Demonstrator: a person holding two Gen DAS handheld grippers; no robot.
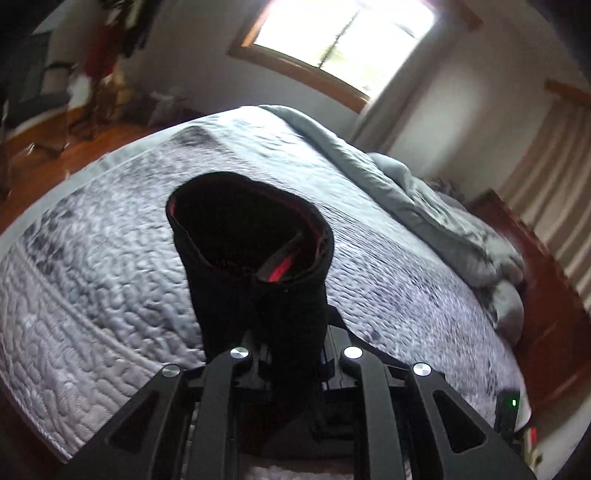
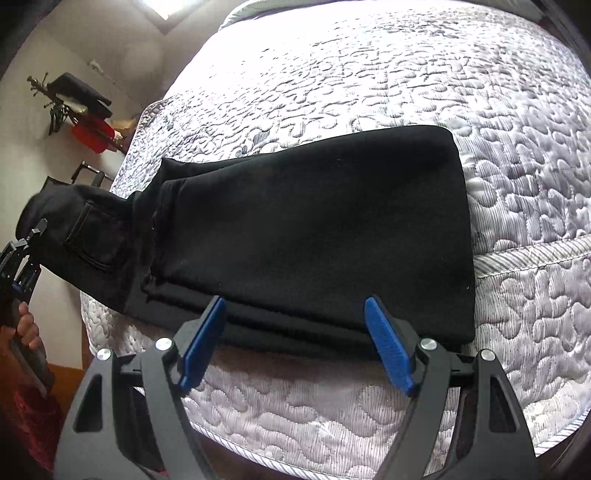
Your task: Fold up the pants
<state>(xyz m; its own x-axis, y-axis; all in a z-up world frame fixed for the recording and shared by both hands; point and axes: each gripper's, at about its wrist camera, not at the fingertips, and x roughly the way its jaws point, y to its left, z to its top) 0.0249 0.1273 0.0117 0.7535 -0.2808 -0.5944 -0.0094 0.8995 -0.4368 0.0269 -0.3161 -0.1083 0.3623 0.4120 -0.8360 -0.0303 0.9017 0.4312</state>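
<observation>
Black pants (image 2: 314, 236) lie partly folded on the quilted bed (image 2: 443, 92). Their waist end with a back pocket (image 2: 92, 236) is lifted off the bed at the left. My left gripper (image 1: 291, 347) is shut on that waist end; the open waistband with a red lining (image 1: 251, 236) stands up in front of its camera. The left gripper also shows at the left edge of the right wrist view (image 2: 33, 240). My right gripper (image 2: 295, 314) is open, its blue pads (image 2: 203, 343) just at the near edge of the folded legs, holding nothing.
The bed's near edge (image 2: 332, 443) is close below the right gripper. A rumpled grey blanket (image 1: 424, 206) lies along the bed's far side. A window (image 1: 343, 33), wood floor (image 1: 55, 147) and a clothes-laden stand (image 2: 81, 107) lie beyond the bed.
</observation>
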